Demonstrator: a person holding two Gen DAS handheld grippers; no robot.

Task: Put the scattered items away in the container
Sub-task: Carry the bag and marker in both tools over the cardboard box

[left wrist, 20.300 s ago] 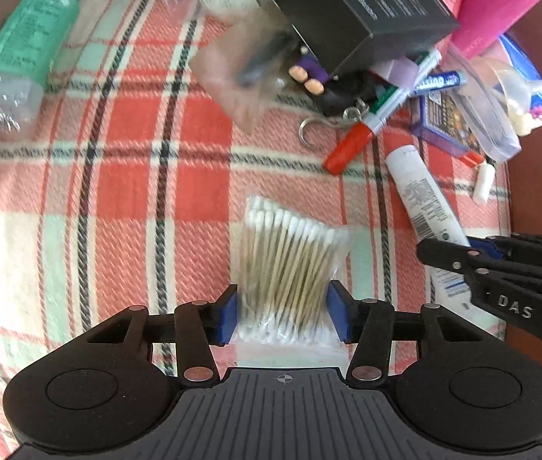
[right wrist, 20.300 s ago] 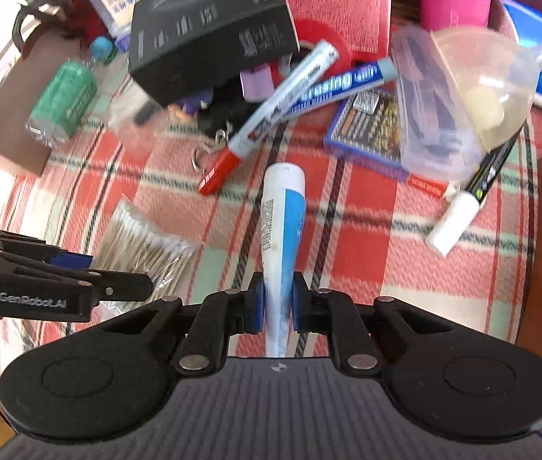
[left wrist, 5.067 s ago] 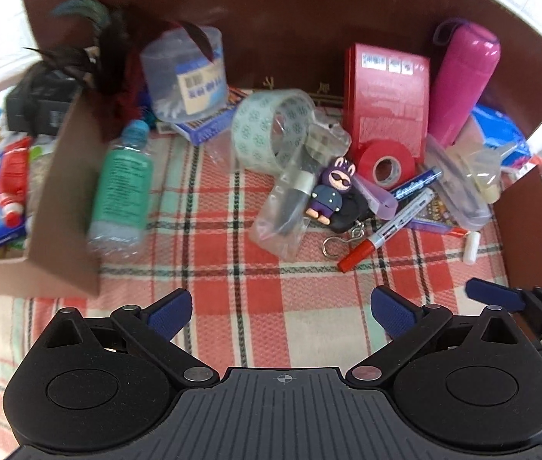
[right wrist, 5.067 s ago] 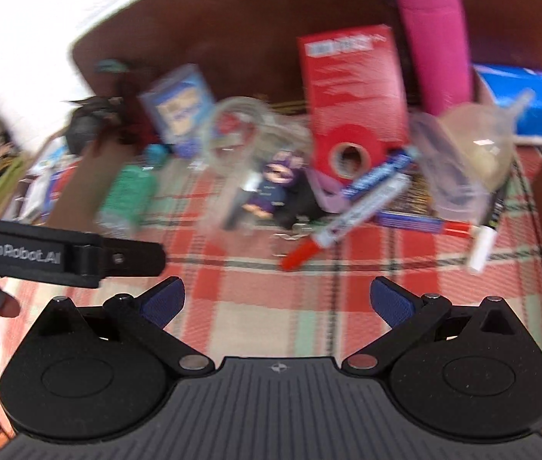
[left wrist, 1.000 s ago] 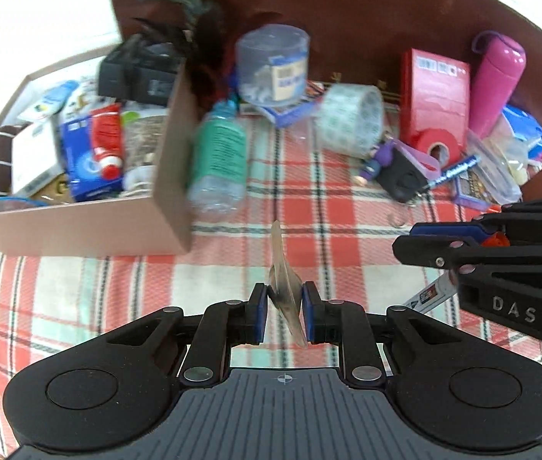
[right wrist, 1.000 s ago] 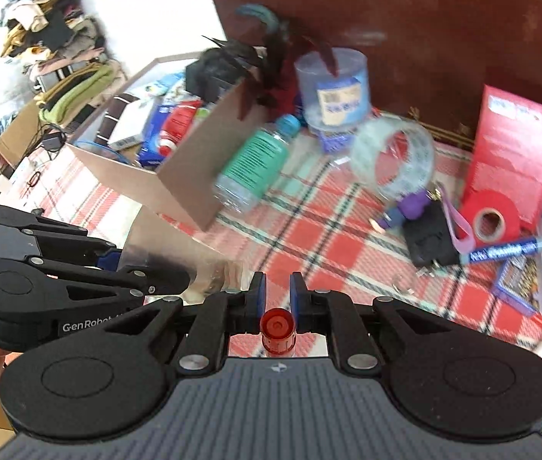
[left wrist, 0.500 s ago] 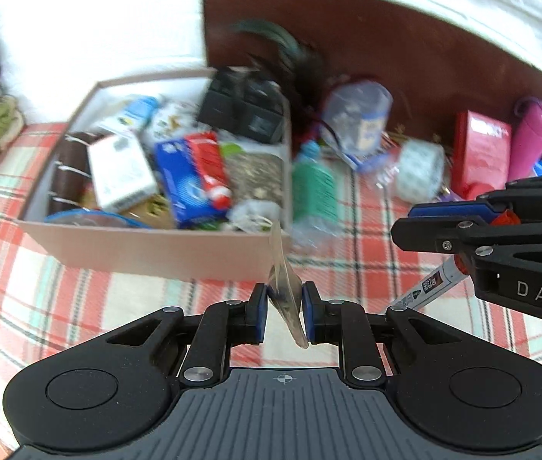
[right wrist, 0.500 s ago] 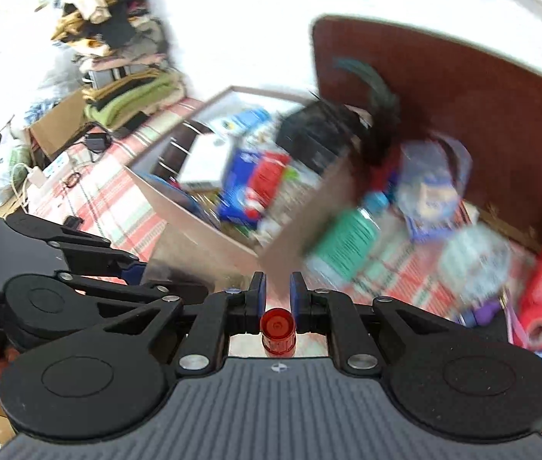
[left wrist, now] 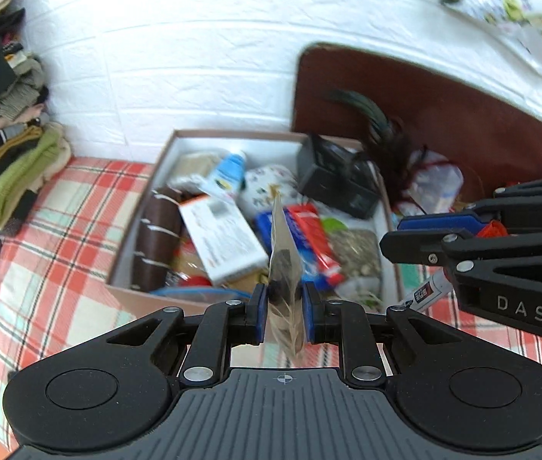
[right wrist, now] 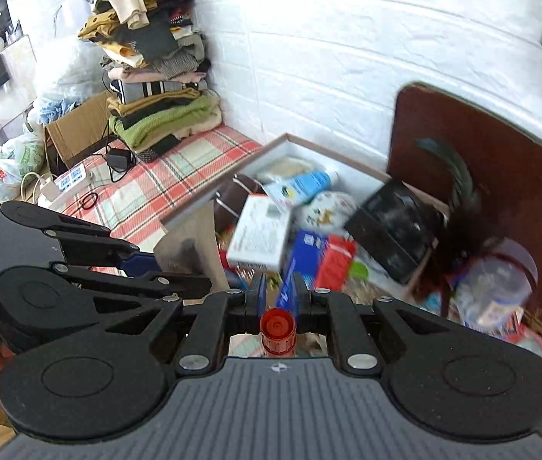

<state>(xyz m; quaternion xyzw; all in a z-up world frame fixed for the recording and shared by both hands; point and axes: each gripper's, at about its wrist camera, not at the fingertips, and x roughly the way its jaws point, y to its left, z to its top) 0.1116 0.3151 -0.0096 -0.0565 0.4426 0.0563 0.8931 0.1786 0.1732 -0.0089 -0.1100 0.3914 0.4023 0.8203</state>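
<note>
Left gripper [left wrist: 281,308] clamped on a clear plastic bag [left wrist: 284,268], right gripper [right wrist: 278,301] clamped on a red-capped marker [right wrist: 277,331]. Box [left wrist: 133,287] sits mid-frame, already crowded. Suggest centring both over the box's opening before letting go, lowering close; bag is floppy, may snag on the near wall.

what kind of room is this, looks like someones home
Probably a lived-in bedroom or spare room: folded clothes stacked against a white brick-pattern wall, a plaid cloth over the surface, and a power strip with chargers.
</note>
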